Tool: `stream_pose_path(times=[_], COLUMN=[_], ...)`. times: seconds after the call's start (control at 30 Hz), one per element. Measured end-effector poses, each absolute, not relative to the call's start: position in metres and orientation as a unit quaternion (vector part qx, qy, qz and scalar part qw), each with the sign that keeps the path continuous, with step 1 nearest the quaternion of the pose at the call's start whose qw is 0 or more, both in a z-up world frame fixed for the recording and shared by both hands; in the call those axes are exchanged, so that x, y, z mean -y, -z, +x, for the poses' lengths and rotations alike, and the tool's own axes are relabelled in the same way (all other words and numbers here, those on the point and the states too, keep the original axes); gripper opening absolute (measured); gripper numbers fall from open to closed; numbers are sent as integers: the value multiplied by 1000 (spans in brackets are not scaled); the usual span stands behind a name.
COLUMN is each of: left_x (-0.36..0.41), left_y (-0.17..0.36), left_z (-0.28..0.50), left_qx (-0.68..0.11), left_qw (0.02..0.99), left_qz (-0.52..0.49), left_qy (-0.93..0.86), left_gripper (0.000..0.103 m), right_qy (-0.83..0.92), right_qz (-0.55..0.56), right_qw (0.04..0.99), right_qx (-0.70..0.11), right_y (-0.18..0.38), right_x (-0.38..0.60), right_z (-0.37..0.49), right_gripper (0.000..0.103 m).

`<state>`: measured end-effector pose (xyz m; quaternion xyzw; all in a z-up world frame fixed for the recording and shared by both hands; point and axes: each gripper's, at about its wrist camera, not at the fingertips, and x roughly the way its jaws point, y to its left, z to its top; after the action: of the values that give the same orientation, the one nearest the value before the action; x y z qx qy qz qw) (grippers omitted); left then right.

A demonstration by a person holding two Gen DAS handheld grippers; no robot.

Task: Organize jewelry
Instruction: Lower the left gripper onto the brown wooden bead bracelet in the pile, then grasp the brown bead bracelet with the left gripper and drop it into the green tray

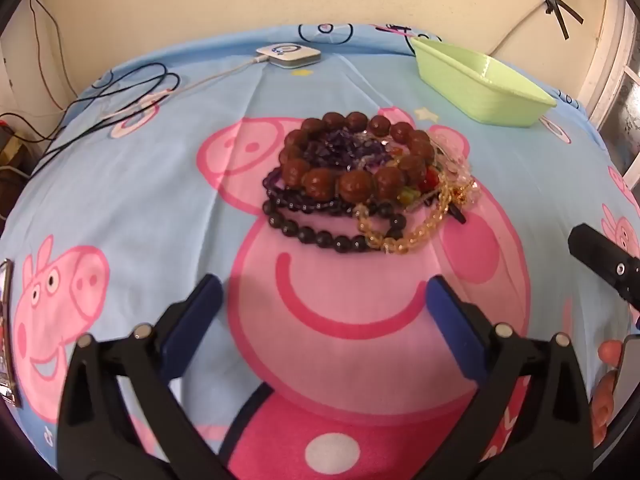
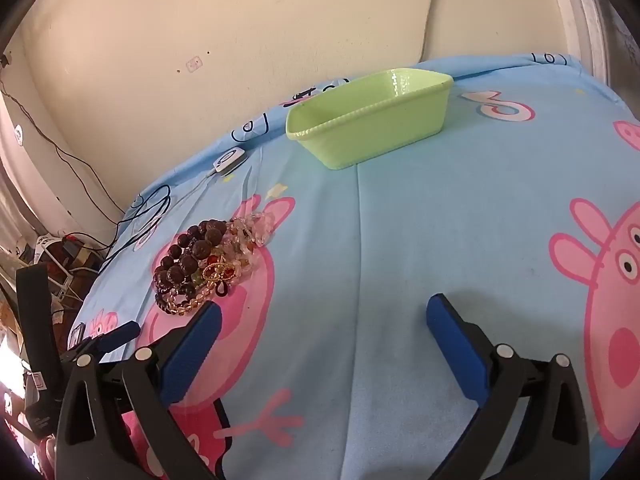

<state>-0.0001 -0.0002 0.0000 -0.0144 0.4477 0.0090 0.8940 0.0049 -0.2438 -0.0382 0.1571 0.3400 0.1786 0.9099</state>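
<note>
Both my black blue-padded left gripper (image 1: 324, 292) and right gripper (image 2: 324, 320) gape, holding nothing, near the heaped beaded bracelets (image 1: 368, 176); pale green plastic tray (image 2: 372, 120) beyond; I read no writing.

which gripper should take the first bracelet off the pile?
Probably left. The left gripper is open and faces the bracelet pile straight ahead; the right gripper is open too, but the pile sits off to its left.

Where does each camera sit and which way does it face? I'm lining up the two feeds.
Left wrist: on the left gripper, open, facing the jewelry pile; the right gripper's finger tip and the person's fingers show at right.
Right wrist: on the right gripper, open, facing the green tray; the pile lies left.
Shared: pile, tray, white device, the cartoon-pig cloth.
</note>
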Motion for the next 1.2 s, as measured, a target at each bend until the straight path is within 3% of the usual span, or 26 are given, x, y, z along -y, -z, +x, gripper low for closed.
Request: stream_pose_path(times=[0.3, 0.5, 0.57, 0.63, 0.67, 0.7, 0.8, 1.07, 1.2], left_x=[-7, -52, -67, -79, -84, -87, -84, -57, -53], left_y=[2, -20, -28, -35, -40, -44, -52, -27, -20], left_z=[-7, -29, -31, -27, -24, -19, 4, 71, 75], left_qx=[-454, -398, -391, -391, -392, -394, -402, -464, -469], left_qw=[890, 915, 917, 915, 913, 911, 903, 873, 869], left_qz=[2, -48, -63, -81, -87, -92, -102, -64, -58], left_qy=[45, 51, 51, 59, 66, 77, 112, 137, 147], left_gripper=[97, 97, 93, 81, 76, 70, 62, 60, 46], right_qy=[-178, -176, -175, -178, -185, -198, -235, -278, -291], right_qz=[156, 155, 153, 151, 147, 142, 133, 56, 30], right_qw=[910, 911, 914, 916, 915, 909, 900, 889, 876], right_qx=[-341, -339, -333, -326, -328, -337, -343, -360, -385], right_y=[38, 36, 35, 32, 31, 30, 20, -6, 5], right_x=[244, 246, 248, 246, 244, 240, 223, 157, 133], right_z=[5, 3, 0, -2, -1, 3, 14, 59, 80], right_gripper=[83, 82, 81, 62, 41, 29, 9, 9, 9])
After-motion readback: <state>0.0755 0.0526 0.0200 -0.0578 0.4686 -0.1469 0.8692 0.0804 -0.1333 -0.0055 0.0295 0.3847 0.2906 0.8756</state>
